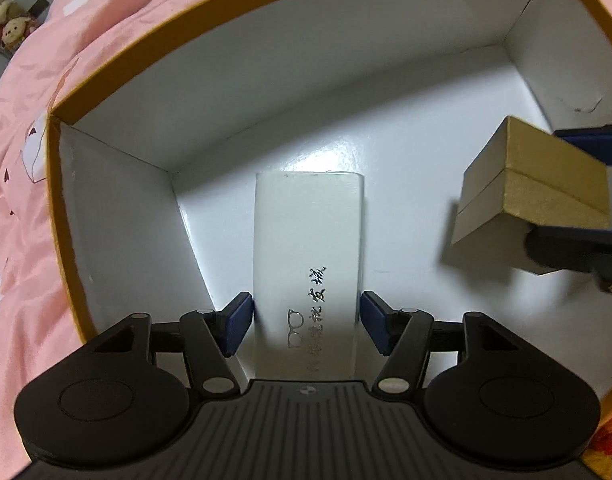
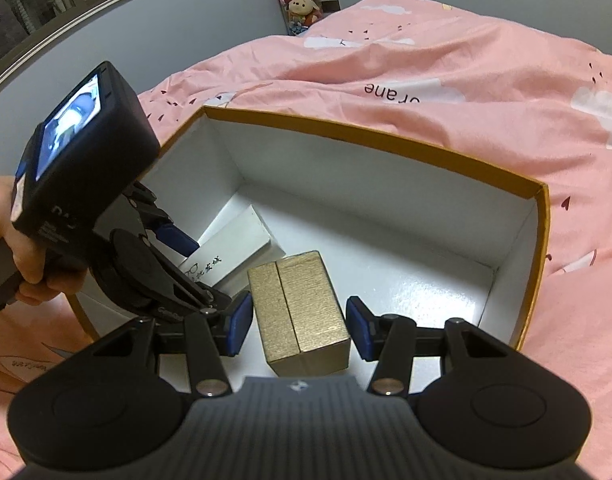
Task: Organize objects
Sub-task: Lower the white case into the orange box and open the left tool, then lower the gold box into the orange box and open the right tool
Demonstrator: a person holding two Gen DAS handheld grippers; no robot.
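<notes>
Two small boxes are going into one large open carton (image 2: pixel 386 148) with orange outer walls and a white inside, which sits on a pink bedspread (image 2: pixel 466 80).

In the left wrist view the left gripper (image 1: pixel 306 322) points almost straight down into the near left corner of the carton. A white glasses case (image 1: pixel 310 248) stands between its blue pads, long axis running away from the gripper along the fingers, far end down on or just above the carton floor; I cannot tell which. The jaws stand wide; a sliver of gap shows at the left pad and the right pad sits at the case's edge, so I judge the grip slack rather than firm.

The right gripper (image 2: pixel 299 326) is about half open around a gold box (image 2: pixel 301 312), which lies lengthwise between its pads; whether the pads press on it is not clear, though the box seems to hang clear of the floor.

Gold box lies just right of the white case, so the right hand probably needs to set it down alongside, long sides parallel.
</notes>
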